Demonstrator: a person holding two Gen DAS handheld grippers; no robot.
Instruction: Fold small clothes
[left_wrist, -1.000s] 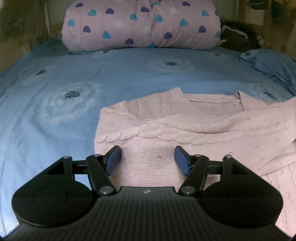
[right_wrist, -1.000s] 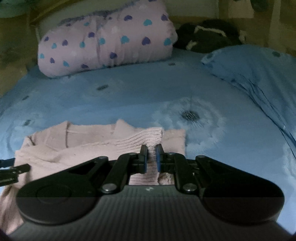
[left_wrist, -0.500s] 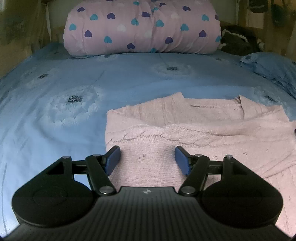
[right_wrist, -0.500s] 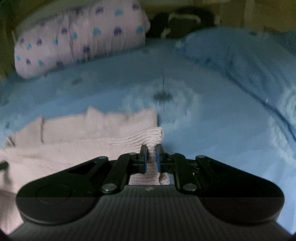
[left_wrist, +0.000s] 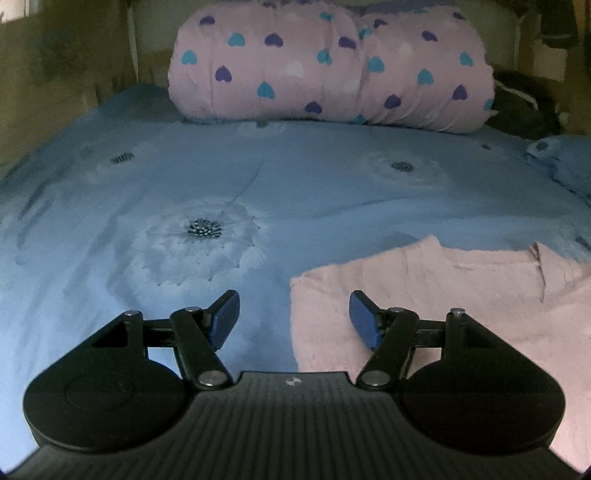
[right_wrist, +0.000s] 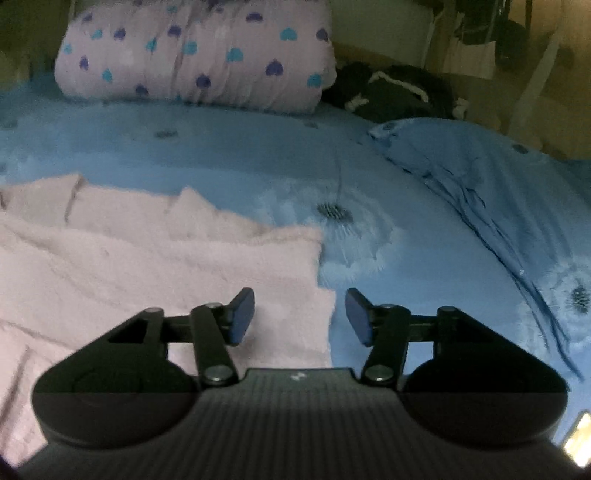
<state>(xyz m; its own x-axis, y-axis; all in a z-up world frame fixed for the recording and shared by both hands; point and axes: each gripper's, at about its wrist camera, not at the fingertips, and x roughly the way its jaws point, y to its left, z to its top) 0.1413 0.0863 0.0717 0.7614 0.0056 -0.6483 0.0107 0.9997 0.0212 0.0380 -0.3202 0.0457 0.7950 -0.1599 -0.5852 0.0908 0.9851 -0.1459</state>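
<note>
A pale pink knit sweater (left_wrist: 461, 295) lies flat on the blue bedsheet (left_wrist: 258, 192), its sleeve folded across the body. My left gripper (left_wrist: 291, 317) is open and empty, straddling the sweater's left edge. In the right wrist view the sweater (right_wrist: 147, 258) fills the left half. My right gripper (right_wrist: 300, 315) is open and empty over the sweater's right edge, with its left finger above the knit and its right finger above the sheet.
A rolled pink quilt with hearts (left_wrist: 332, 66) lies at the head of the bed. A blue pillow (right_wrist: 480, 177) sits at the right, dark clothes (right_wrist: 391, 92) behind it. Bare sheet lies left of the sweater.
My right gripper has opened and let go of the sweater's sleeve, which now lies flat. My left gripper has shifted left to the sweater's edge.
</note>
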